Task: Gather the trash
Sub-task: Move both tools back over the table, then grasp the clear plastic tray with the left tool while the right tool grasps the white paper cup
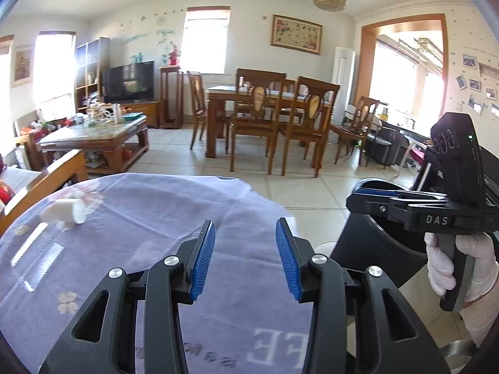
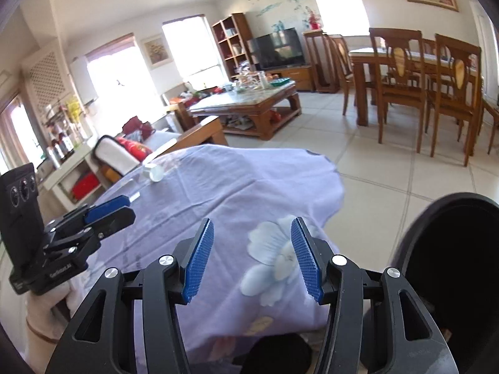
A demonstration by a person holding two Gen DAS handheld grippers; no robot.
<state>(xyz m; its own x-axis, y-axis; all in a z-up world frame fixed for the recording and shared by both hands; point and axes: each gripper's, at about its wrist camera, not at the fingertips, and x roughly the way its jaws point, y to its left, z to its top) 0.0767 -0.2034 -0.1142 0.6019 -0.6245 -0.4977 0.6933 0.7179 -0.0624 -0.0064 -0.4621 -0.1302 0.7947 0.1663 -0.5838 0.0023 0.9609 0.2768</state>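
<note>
the left gripper (image 1: pixel 245 257) hangs over the lilac-clothed worktop (image 1: pixel 149 249), jaws apart with nothing between them. the right gripper (image 2: pixel 252 258) also has its jaws apart and empty (a pale printed flower shows in the gap), held by a gloved hand (image 1: pixel 461 268) beside the black bin (image 2: pixel 452 280). farther out on the cloth a white cup (image 1: pixel 64 213) lies on its side, near the worktop's far left edge.
</note>
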